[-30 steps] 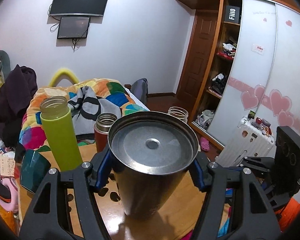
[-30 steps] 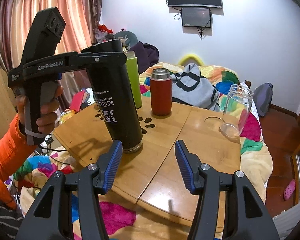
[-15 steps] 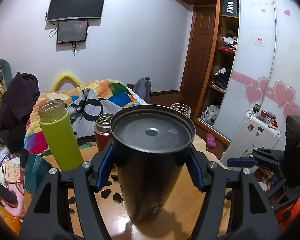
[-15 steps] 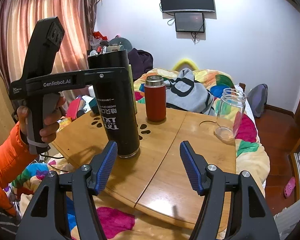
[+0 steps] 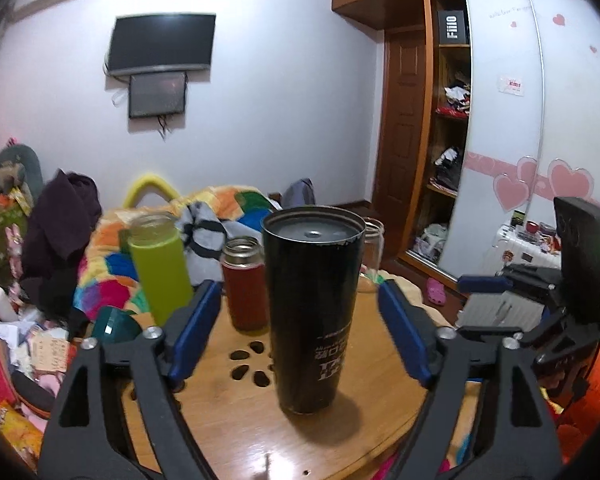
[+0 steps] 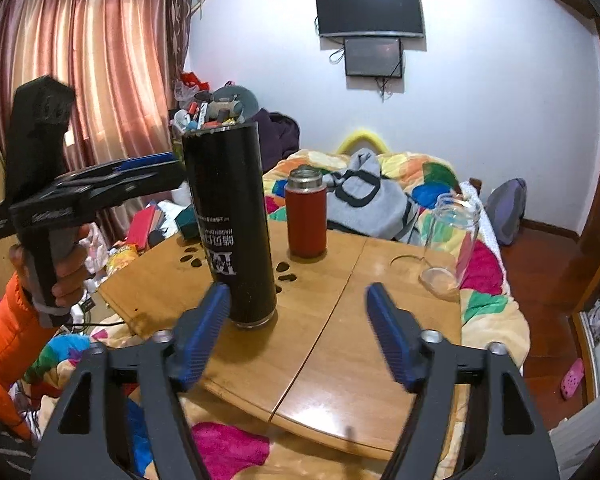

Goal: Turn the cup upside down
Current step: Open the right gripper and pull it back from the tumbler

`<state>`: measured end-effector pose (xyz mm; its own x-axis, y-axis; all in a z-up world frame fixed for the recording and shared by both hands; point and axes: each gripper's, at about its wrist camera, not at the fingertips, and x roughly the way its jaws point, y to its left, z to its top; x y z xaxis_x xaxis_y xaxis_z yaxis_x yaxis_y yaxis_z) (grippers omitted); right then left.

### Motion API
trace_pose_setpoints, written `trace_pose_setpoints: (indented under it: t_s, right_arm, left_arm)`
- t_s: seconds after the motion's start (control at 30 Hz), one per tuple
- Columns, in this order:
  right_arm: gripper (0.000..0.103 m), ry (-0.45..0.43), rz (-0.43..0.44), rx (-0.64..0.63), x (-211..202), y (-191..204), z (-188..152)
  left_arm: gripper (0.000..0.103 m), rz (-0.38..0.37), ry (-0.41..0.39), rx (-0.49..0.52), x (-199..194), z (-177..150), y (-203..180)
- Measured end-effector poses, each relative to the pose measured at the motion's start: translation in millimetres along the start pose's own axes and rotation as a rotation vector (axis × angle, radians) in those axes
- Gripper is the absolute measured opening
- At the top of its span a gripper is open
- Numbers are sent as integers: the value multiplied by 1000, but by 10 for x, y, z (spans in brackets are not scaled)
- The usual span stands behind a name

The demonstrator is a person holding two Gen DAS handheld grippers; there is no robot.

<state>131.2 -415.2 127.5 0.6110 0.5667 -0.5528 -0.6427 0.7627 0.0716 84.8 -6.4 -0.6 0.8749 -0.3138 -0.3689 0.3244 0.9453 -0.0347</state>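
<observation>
A tall black cup (image 5: 314, 312) stands upside down on the round wooden table (image 5: 228, 412), its closed base up and its white lettering inverted. It also shows in the right wrist view (image 6: 236, 224). My left gripper (image 5: 300, 332) is open, its blue pads apart on either side of the cup and drawn back from it. In the right wrist view the left gripper (image 6: 156, 170) hangs just left of the cup, not touching. My right gripper (image 6: 300, 340) is open and empty over the table's near edge.
A red flask (image 5: 244, 284), a green bottle (image 5: 160, 264) and a clear glass jar (image 6: 452, 248) stand on the table. A teal cup (image 5: 114, 322) sits at its left edge. A bed with a colourful quilt (image 6: 400, 184) lies behind.
My left gripper let go of the black cup, opened and pulled back from it. The cup now stands by itself on the table. My right gripper drew back slightly.
</observation>
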Motion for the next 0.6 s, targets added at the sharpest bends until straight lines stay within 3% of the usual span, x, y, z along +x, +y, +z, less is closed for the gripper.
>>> trace_pose_setpoints:
  t_s: [0.27, 0.37, 0.6]
  right_arm:
    - [86, -84, -72, 3, -179, 79, 103]
    - [102, -123, -106, 28, -268, 109, 138]
    - [103, -172, -112, 104, -408, 167, 168]
  left_arm:
    - [103, 160, -98, 38, -339, -93, -126]
    - [103, 216, -125, 33, -433, -141, -194]
    - [103, 268, -143, 0, -570, -247, -330]
